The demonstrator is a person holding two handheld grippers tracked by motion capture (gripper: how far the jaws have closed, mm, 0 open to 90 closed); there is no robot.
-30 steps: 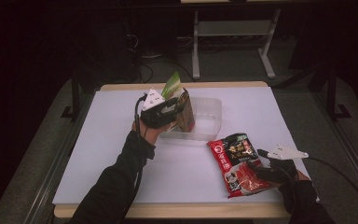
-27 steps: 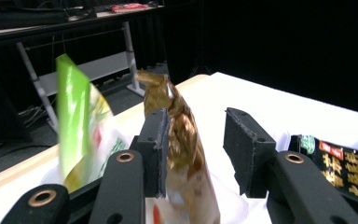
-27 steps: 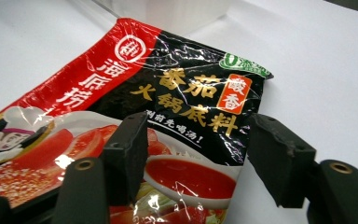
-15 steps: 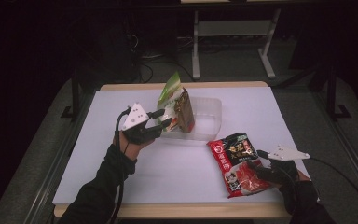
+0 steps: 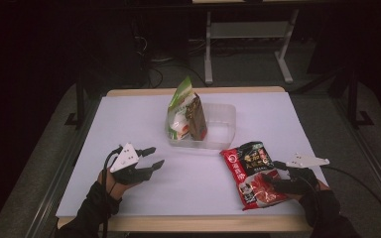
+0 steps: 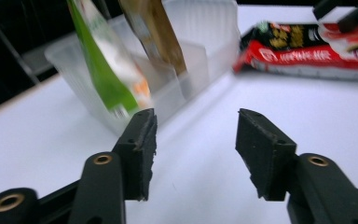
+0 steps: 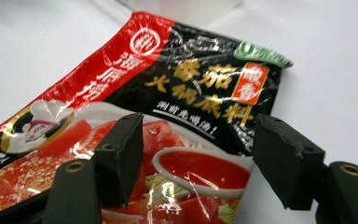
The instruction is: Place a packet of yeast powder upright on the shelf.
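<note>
Spanning the middle of the high view: white bench, largest item. Next, clear plastic bin at upper centre, with a green-and-white packet and a brown packet standing upright at its left end; their print is too blurred to read in any view. Red-and-black sauce packet lies flat at lower right of the high view, near the bin but apart from it. The right gripper view resolves its label: Chinese characters in gold on black, white characters on a red band, a chef emblem, a bowl of red soup; the packet's lower edge is cut off by the frame. Left gripper, lower left, fingers spread wide and empty above the bench, aimed toward the bin in the left gripper view. Right gripper, fingers wide, straddling the sauce packet's near end without closing on it.
</note>
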